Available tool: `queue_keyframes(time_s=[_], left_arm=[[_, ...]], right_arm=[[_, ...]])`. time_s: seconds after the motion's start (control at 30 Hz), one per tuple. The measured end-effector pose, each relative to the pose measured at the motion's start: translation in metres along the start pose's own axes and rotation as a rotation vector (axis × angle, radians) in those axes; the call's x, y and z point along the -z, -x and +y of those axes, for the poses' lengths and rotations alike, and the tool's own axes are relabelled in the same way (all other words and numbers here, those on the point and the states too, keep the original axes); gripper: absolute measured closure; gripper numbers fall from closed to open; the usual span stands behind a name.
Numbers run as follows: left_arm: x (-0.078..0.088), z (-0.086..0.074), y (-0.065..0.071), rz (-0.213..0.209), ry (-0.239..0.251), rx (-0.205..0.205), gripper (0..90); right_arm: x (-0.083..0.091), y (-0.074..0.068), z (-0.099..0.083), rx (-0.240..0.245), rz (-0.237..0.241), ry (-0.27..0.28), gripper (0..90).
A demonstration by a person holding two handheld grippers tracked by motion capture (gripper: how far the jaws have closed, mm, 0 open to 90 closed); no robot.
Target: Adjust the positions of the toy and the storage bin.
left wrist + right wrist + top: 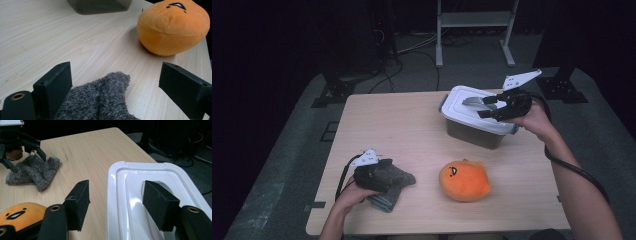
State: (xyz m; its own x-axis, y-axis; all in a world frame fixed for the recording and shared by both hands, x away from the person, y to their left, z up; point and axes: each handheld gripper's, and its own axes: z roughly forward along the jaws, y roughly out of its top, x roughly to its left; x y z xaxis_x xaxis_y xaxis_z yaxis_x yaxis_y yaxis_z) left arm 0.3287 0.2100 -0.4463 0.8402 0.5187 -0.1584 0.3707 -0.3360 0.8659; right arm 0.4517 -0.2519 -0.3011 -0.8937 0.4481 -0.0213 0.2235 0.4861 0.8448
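A grey fuzzy cloth (398,183) lies near the table's front left. My left gripper (388,171) rests over it, open. In the left gripper view the cloth (100,102) sits between the wide-apart jaws of the left gripper (115,80), against the left one and clear of the right. An orange plush toy (464,180) sits front centre. At the back right stands a dark box (474,132) with a white lid (460,96). My right gripper (476,107) hovers open at the lid (140,172): one jaw is outside its rim, the other over its sunken top.
The light wooden table (392,125) has bare room at its middle and back left. Behind it stand a metal frame (474,20) and dark stand feet (332,92), with cables on the floor. The plush (172,27) lies just right of the cloth.
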Motion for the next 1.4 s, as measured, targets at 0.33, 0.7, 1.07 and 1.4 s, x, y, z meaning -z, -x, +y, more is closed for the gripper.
queue_keyframes(time_s=[0.33, 0.7, 1.07, 1.4], left_arm=[[0.0, 0.001, 0.001, 0.004, -0.003, -0.008, 10.2], [0.001, 0.0, 0.001, 0.01, -0.001, -0.003, 10.2], [0.004, 0.0, 0.001, 0.017, 0.003, 0.001, 10.2], [0.005, -0.001, 0.003, 0.015, 0.005, -0.002, 10.2]], right_arm=[[-0.008, 0.02, 0.005, 0.002, -0.019, -0.01, 36.8], [-0.021, 0.039, 0.002, -0.024, -0.046, -0.018, 36.0], [-0.031, 0.051, -0.001, -0.034, -0.064, -0.042, 35.3], [-0.039, 0.061, -0.01, -0.055, -0.084, -0.068, 38.0]])
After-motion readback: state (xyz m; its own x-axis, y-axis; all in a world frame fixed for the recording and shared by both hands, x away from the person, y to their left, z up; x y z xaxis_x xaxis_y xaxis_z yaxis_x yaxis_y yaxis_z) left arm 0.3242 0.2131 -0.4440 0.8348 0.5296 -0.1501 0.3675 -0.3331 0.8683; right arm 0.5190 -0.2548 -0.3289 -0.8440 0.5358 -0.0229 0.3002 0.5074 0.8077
